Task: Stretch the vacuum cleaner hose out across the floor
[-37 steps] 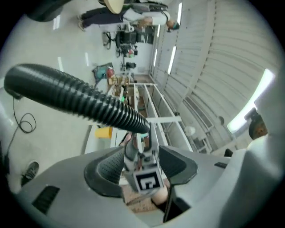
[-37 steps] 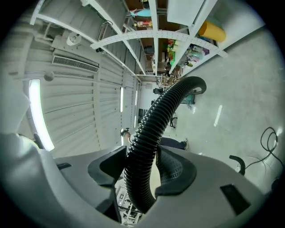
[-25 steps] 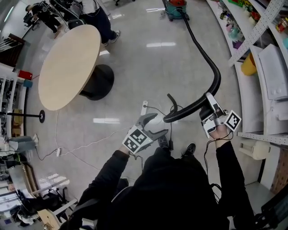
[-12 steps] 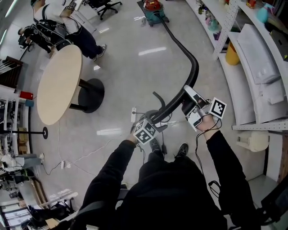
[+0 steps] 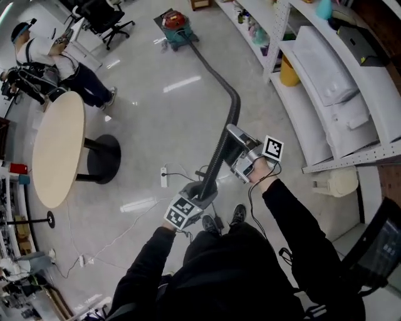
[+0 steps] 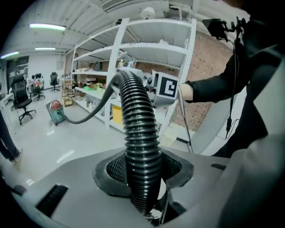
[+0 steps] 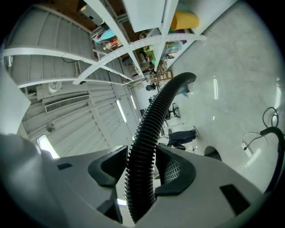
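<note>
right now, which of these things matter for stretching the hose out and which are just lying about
For the job:
hose
vacuum cleaner
left gripper, jaws just closed onto the hose
right gripper, clamped on the hose

Just lying about:
round table
power strip
shelves
yellow container
office chair
</note>
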{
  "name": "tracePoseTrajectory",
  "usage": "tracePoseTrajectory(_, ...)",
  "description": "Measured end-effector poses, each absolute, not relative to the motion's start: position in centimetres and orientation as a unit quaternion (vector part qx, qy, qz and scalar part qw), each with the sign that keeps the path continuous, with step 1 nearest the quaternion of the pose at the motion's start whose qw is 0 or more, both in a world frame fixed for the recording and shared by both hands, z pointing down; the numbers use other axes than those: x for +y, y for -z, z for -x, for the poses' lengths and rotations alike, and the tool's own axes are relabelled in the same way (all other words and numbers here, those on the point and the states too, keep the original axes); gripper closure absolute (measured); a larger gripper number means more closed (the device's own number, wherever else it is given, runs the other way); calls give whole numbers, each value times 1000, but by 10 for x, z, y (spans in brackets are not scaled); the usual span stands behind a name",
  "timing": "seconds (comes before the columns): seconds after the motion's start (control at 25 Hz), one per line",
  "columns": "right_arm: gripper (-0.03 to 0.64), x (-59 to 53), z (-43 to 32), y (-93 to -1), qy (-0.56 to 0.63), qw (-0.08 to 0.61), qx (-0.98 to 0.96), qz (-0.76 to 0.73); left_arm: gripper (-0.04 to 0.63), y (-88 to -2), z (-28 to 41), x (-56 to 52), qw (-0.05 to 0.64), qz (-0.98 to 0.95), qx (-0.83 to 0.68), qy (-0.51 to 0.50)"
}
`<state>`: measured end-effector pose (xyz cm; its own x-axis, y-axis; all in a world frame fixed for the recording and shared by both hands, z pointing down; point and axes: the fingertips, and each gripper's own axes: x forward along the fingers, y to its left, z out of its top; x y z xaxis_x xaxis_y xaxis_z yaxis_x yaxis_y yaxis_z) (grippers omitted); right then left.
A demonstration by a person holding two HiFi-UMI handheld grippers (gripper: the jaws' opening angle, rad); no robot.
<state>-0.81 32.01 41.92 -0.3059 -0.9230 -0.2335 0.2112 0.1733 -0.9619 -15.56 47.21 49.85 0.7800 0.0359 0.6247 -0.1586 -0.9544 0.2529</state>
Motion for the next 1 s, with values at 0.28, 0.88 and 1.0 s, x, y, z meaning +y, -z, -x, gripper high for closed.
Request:
tracePoseTrajectory(0.28,369,340,53,-479,599,430,544,401,430,-483,192,499,271,-928,6,-254)
tracePoseTrajectory(0.88,347,439,175,-513,591,200,670,403,430,-510,264,488,340,-897,-9,-283)
tracePoseTrajectory(1.0,347,487,214,-544,594,84,685,413,430,-513,271,461,369,-892,-19,-261)
